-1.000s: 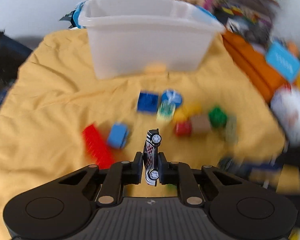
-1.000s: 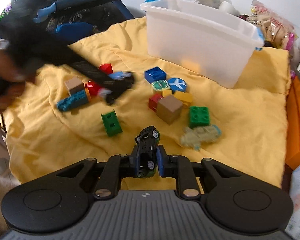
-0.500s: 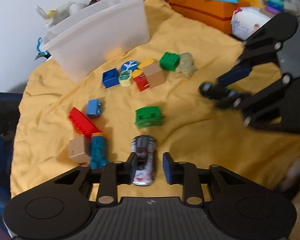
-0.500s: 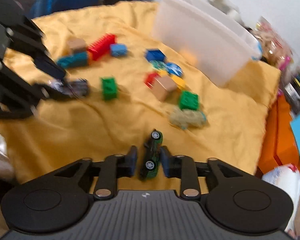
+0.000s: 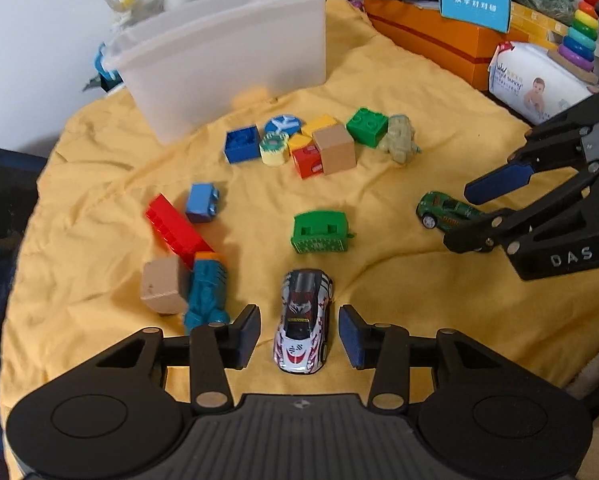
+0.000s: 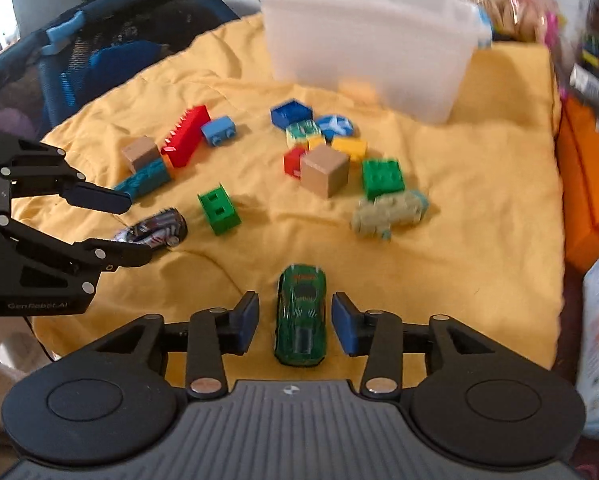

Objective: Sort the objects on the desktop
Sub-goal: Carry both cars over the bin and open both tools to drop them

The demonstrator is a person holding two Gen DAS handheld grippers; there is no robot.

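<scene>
Left gripper (image 5: 298,336), at lower centre, is opening around the white-and-red toy car (image 5: 302,319), untouched, lengthwise between its pads. Right gripper (image 6: 293,322) is opening likewise around the green toy car (image 6: 301,314).

Bright even daylight, soft shadows, fisheye bending at edges, left view sharp, right view slightly blurred

Orange box (image 5: 439,36), wipes pack (image 5: 539,84), ring stacker (image 5: 579,36) at right; dark bag (image 6: 111,52) at left.
</scene>
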